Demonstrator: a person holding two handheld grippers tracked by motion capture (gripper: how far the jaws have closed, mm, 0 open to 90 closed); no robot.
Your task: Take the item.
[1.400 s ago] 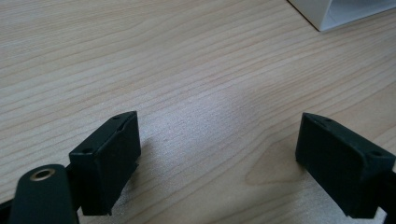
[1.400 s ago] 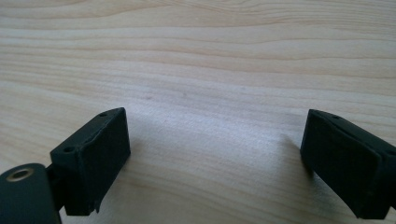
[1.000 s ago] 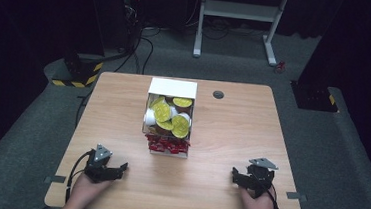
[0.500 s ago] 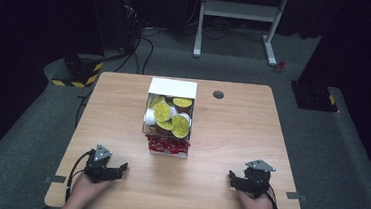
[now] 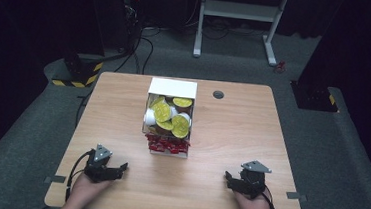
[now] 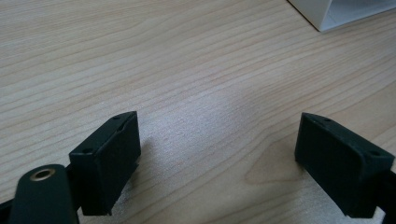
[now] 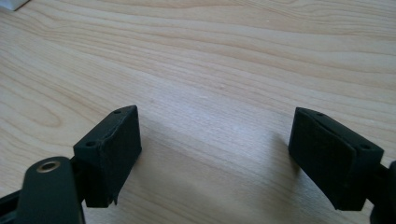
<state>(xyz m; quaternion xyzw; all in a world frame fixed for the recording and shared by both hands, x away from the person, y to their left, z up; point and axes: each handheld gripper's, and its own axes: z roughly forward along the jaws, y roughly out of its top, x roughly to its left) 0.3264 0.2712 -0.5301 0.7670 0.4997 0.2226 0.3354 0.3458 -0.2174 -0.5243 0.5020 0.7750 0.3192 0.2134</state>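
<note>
A white box [image 5: 169, 114] stands mid-table, packed with capsules that have yellow and white lids; a red pattern runs along its front edge. My left gripper [image 5: 118, 170] rests near the front left of the table, jaws spread wide over bare wood [image 6: 217, 135]. A corner of the white box [image 6: 343, 11] shows at the top right of the left gripper view. My right gripper [image 5: 229, 179] lies near the front right, also open with nothing between its jaws [image 7: 215, 140]. A hand holds each gripper from the table's front edge.
A round dark cable grommet [image 5: 218, 94] sits in the tabletop [image 5: 242, 124] behind and right of the box. Beyond the table stand a white frame [image 5: 241, 11] and a yellow-and-black striped base [image 5: 78, 71] on grey floor.
The right gripper has shifted a little to the left and toward the front edge. The left gripper and the box have stayed put.
</note>
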